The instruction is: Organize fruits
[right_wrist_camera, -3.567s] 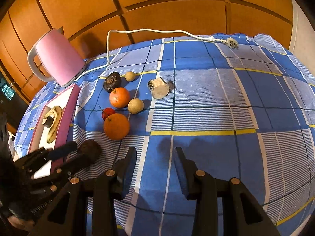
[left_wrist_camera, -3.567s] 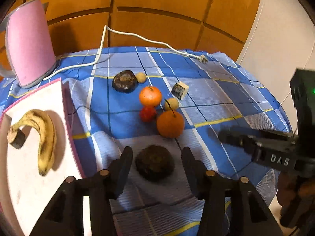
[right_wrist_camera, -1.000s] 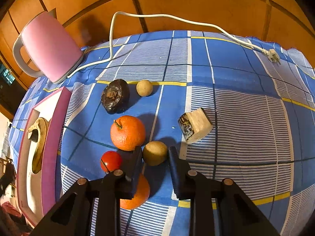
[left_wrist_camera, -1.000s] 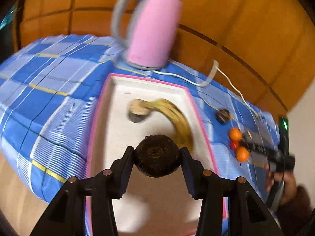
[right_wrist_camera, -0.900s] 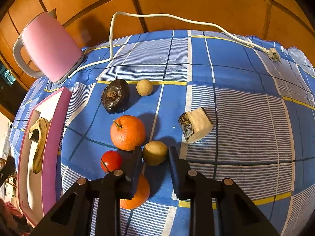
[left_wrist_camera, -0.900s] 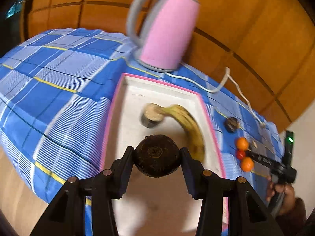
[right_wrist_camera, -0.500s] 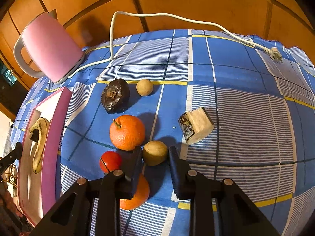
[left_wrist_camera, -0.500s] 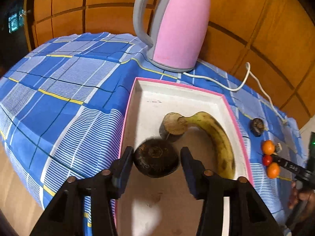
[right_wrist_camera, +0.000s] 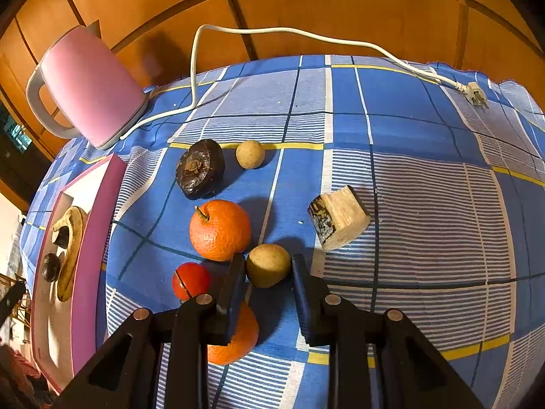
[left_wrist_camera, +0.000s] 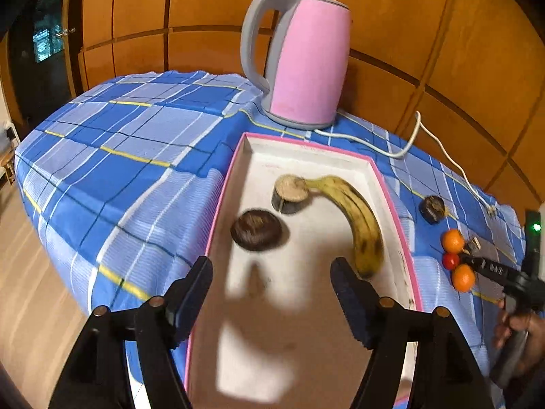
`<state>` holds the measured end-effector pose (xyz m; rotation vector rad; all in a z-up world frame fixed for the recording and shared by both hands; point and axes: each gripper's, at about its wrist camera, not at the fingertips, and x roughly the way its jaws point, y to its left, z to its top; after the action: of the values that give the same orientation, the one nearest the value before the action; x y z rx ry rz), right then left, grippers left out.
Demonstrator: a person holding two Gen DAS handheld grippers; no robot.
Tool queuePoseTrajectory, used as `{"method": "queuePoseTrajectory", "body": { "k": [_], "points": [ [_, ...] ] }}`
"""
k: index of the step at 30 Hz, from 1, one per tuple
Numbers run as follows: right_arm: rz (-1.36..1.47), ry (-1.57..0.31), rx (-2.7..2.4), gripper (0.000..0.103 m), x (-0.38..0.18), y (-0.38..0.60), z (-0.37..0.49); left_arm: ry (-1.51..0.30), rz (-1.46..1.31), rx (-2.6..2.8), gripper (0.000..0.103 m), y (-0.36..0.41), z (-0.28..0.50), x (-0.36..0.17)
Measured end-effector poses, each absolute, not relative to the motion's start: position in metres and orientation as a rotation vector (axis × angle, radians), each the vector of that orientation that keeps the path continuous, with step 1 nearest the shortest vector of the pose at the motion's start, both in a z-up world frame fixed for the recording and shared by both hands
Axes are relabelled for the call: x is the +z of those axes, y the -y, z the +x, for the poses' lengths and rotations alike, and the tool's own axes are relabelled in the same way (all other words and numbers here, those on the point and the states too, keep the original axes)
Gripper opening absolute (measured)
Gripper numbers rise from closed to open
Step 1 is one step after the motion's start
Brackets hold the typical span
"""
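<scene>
In the left wrist view a white tray with a pink rim (left_wrist_camera: 391, 204) holds a banana (left_wrist_camera: 357, 218), a cut stump piece (left_wrist_camera: 289, 196) and a dark round fruit (left_wrist_camera: 256, 230). My left gripper (left_wrist_camera: 272, 267) hovers just short of that dark fruit, jaws opening, nothing between them. In the right wrist view my right gripper (right_wrist_camera: 268, 274) is shut on a small yellow-brown fruit (right_wrist_camera: 268, 264) resting on the blue checked cloth. Around it lie two oranges (right_wrist_camera: 219, 230) (right_wrist_camera: 238, 339), a red tomato (right_wrist_camera: 190, 280), another dark fruit (right_wrist_camera: 200, 168) and a small tan ball fruit (right_wrist_camera: 250, 154).
A pink kettle (left_wrist_camera: 303, 61) stands behind the tray, its white cable (right_wrist_camera: 272, 32) running along the wooden wall to a plug (right_wrist_camera: 475, 93). A pale cut chunk (right_wrist_camera: 339, 217) lies right of the fruits. The tablecloth drops off at the left edge (left_wrist_camera: 51, 204).
The left gripper let go of the dark fruit, which now lies in the tray beside the stump piece. Its jaws widened and drew back. The right gripper has not moved.
</scene>
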<state>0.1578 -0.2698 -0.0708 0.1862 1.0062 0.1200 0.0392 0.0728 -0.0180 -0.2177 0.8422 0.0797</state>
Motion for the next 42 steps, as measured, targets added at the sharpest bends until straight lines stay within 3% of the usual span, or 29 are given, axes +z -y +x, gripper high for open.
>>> {"method": "queuePoseTrajectory", "body": {
  "k": [19,30,42],
  "points": [
    [0.191,-0.864,0.124,0.027,-0.023,0.267,0.125,-0.823,-0.182,0.093,0.084,-0.067,0.016,-0.011],
    [0.051,-0.855,0.426,0.027,0.000,0.184,0.084,-0.825,-0.168,0.156,0.084,-0.078,0.017,-0.010],
    [-0.063,-0.950,0.557,0.027,-0.028,0.103,0.079,-0.815,-0.213,0.210,0.084,-0.103,0.019,-0.013]
  ]
}}
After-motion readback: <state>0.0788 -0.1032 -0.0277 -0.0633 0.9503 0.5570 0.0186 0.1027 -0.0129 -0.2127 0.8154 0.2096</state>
